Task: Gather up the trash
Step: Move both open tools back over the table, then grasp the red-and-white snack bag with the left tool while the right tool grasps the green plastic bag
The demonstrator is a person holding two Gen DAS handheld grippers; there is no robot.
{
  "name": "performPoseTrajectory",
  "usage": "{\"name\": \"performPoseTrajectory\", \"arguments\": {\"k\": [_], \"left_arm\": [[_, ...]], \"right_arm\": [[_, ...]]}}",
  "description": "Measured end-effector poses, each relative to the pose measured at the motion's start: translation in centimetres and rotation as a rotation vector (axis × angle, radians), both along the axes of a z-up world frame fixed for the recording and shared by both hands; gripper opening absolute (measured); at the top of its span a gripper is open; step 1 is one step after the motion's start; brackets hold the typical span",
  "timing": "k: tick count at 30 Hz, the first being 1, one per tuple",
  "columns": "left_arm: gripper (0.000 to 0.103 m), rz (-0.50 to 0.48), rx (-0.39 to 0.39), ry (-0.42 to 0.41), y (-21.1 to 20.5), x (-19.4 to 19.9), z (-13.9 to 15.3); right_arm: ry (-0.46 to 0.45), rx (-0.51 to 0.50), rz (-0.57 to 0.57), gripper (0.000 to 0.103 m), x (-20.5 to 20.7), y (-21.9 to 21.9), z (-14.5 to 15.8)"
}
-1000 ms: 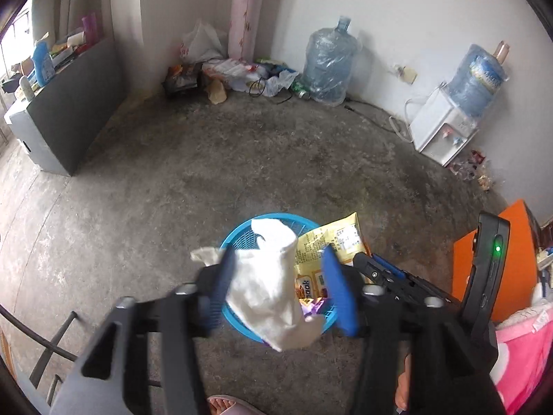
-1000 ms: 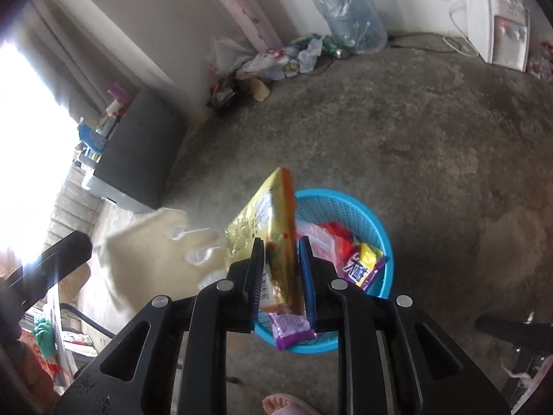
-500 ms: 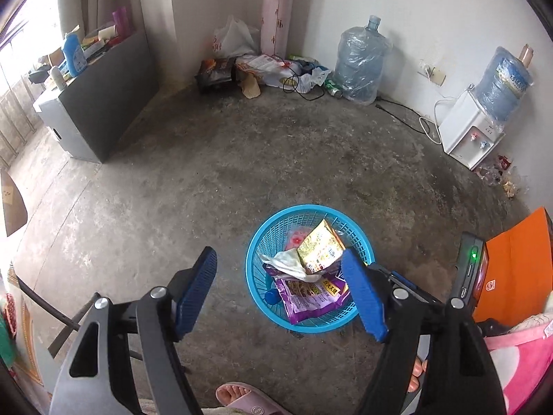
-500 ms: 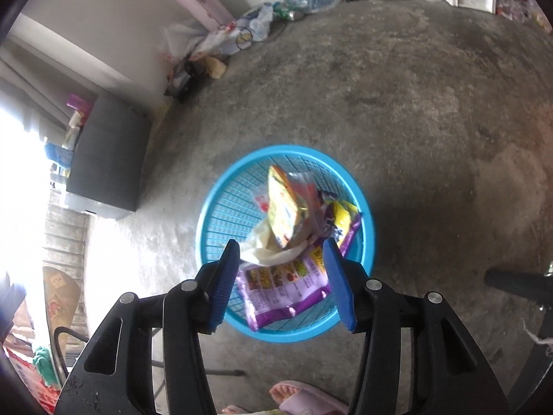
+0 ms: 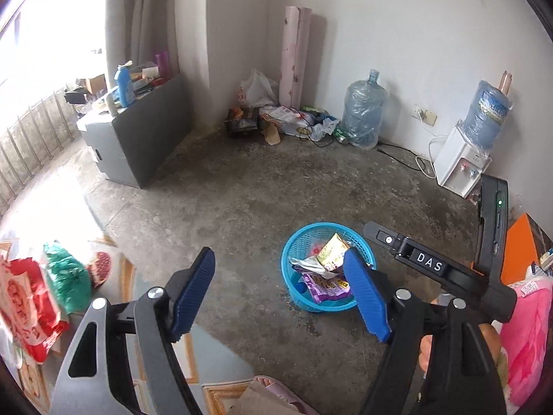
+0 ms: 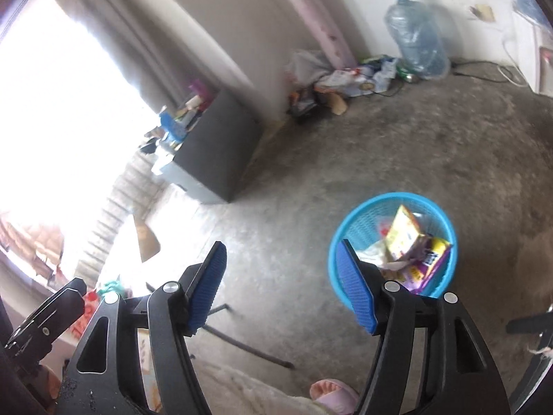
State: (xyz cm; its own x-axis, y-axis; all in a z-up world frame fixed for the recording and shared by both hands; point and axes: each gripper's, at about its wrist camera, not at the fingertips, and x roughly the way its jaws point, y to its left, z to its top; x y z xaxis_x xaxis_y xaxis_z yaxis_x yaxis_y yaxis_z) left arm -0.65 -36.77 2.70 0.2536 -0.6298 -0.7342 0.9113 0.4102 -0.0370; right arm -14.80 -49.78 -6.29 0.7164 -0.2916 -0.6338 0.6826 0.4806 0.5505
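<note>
A blue plastic basket stands on the concrete floor, also in the right wrist view. It holds a yellow snack bag, a white crumpled tissue and a purple wrapper. My left gripper is open and empty, raised above the floor with the basket behind its right finger. My right gripper is open and empty, with the basket behind its right finger. The right gripper's body shows in the left wrist view.
A dark grey cabinet stands at the left. A pile of bags and litter lies in the far corner beside a water jug. A water dispenser stands at the right wall. Red and green bags lie at the left.
Both grippers opened and dropped the tissue and the yellow bag into the basket, then rose and swung left, away from the basket.
</note>
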Motion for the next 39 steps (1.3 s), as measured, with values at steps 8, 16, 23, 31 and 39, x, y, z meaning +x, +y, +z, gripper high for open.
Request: {"name": "performPoseTrajectory", "arguments": {"k": [8, 16, 23, 31, 39], "left_arm": [[0.075, 0.189, -0.086, -0.158, 12.4, 1.6, 3.3], [0.076, 0.479, -0.113, -0.197, 23.6, 4.8, 3.6], [0.076, 0.562, -0.157, -0.164, 26.7, 7.1, 2.8], [0.076, 0.493, -0.117, -0.260, 22.8, 9.0, 0.0], [0.074, 0.482, 0.022, -0.433, 19.5, 11.6, -4.3]], "right_arm": [[-0.030, -0.046, 0.271, 0.063, 4.8, 5.6, 2.9], [-0.049, -0.052, 0.476, 0.063, 9.1, 10.0, 3.5], [-0.038, -0.045, 0.556, 0.063, 11.5, 12.0, 3.4], [-0.018, -0.038, 0.597, 0.063, 14.5, 12.9, 3.5], [-0.012, 0.034, 0.640, 0.062, 19.6, 12.6, 2.2]]}}
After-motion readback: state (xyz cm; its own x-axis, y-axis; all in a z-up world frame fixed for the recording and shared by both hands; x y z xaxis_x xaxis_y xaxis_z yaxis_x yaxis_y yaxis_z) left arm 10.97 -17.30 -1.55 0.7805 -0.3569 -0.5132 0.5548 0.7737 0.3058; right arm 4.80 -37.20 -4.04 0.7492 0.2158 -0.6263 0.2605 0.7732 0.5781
